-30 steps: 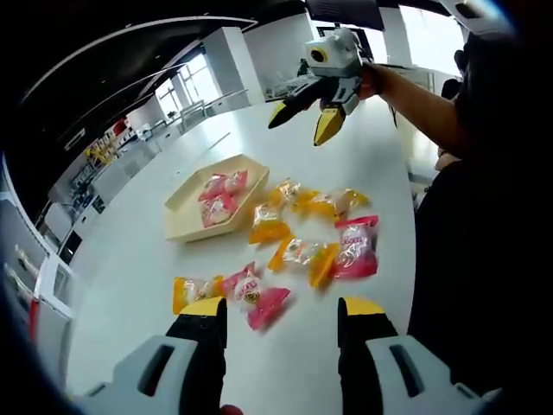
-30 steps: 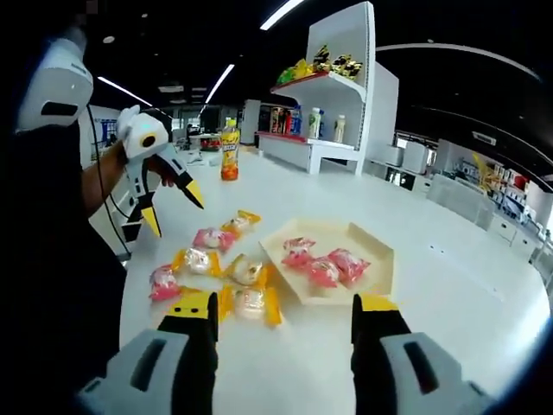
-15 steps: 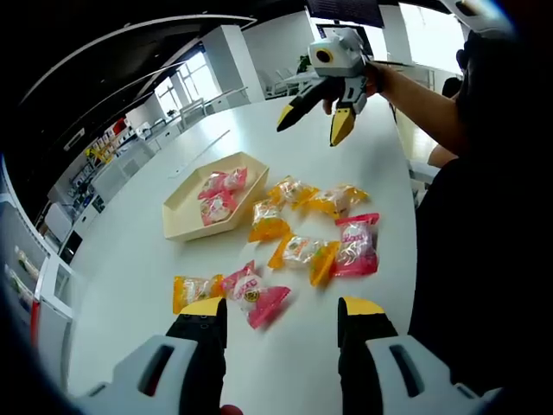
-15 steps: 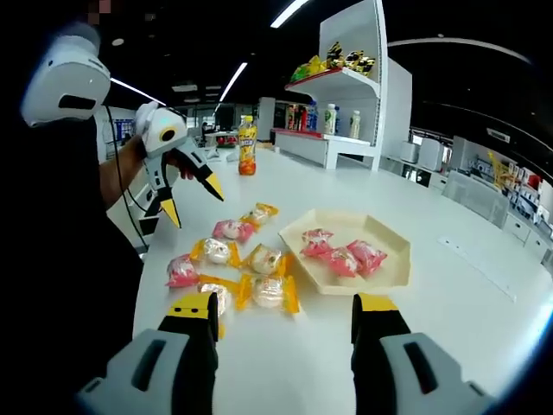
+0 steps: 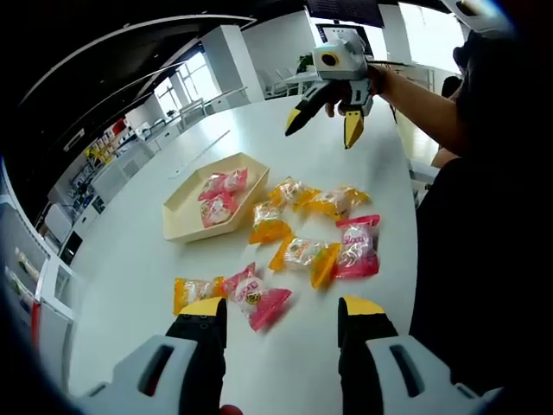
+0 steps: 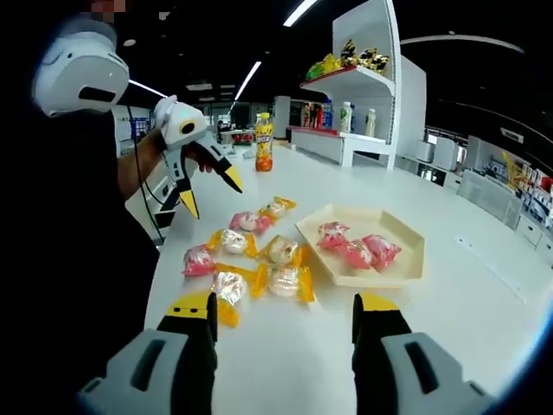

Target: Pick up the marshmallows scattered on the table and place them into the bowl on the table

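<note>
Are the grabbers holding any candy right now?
No, nothing is held. The left gripper and the right gripper are both open and empty above the table, and the wrapped marshmallows lie loose on it.

In the left gripper view the left gripper (image 5: 282, 322) has its jaws parted, empty. The right gripper (image 6: 282, 316) also gapes empty; seen from the left gripper view, it hangs raised in a hand (image 5: 367, 82), jaws spread.

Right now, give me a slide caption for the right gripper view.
Open right gripper faces wrapped marshmallows scattered beside the bowl; open left gripper hovers above.
</note>
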A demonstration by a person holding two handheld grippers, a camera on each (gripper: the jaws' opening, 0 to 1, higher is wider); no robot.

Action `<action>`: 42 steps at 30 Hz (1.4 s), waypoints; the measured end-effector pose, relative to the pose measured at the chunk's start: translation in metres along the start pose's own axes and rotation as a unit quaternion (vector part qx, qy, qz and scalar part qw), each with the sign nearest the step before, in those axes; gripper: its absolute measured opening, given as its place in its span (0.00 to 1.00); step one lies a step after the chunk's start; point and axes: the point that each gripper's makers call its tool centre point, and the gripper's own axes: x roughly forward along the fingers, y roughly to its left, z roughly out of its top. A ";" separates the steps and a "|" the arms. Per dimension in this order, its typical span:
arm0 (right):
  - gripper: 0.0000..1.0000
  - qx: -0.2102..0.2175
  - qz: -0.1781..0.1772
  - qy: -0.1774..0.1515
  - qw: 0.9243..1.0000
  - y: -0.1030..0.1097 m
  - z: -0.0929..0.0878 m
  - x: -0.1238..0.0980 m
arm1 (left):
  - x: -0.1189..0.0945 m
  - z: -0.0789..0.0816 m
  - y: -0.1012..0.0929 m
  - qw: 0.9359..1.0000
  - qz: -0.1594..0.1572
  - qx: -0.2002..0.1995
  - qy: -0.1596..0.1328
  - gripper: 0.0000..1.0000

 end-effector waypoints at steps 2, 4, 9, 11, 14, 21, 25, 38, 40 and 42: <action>0.62 -0.003 0.003 0.001 1.000 0.002 0.000 0.001 | 0.000 0.000 0.000 1.000 -0.001 0.001 0.000 0.51; 0.62 0.002 0.004 0.002 1.000 0.002 -0.002 0.003 | 0.000 0.001 0.000 1.000 -0.001 0.001 0.000 0.51; 0.62 0.001 0.005 0.002 1.000 0.003 -0.002 0.004 | 0.001 0.003 -0.001 1.000 -0.002 0.003 -0.003 0.51; 0.62 0.001 0.007 0.001 1.000 0.004 -0.001 0.003 | 0.000 0.003 -0.001 1.000 -0.002 0.001 -0.003 0.51; 0.62 0.000 0.006 0.002 1.000 0.004 -0.001 0.003 | 0.000 0.002 0.001 1.000 0.001 0.000 -0.002 0.51; 0.62 0.004 0.008 -0.001 1.000 0.006 0.000 0.006 | 0.000 0.006 0.005 1.000 0.009 -0.009 -0.014 0.51; 0.62 0.004 0.008 -0.006 1.000 0.006 0.002 0.006 | 0.000 0.008 0.008 0.999 0.016 -0.019 -0.021 0.51; 0.61 0.007 -0.004 0.003 1.000 0.003 -0.004 0.005 | 0.000 0.013 0.018 0.997 0.038 -0.035 -0.053 0.51; 0.61 0.006 -0.001 0.002 1.000 0.004 -0.004 0.005 | 0.000 0.014 0.020 0.997 0.040 -0.040 -0.057 0.51; 0.61 0.005 0.001 0.003 1.000 0.005 -0.004 0.006 | 0.000 0.016 0.023 0.996 0.047 -0.045 -0.066 0.51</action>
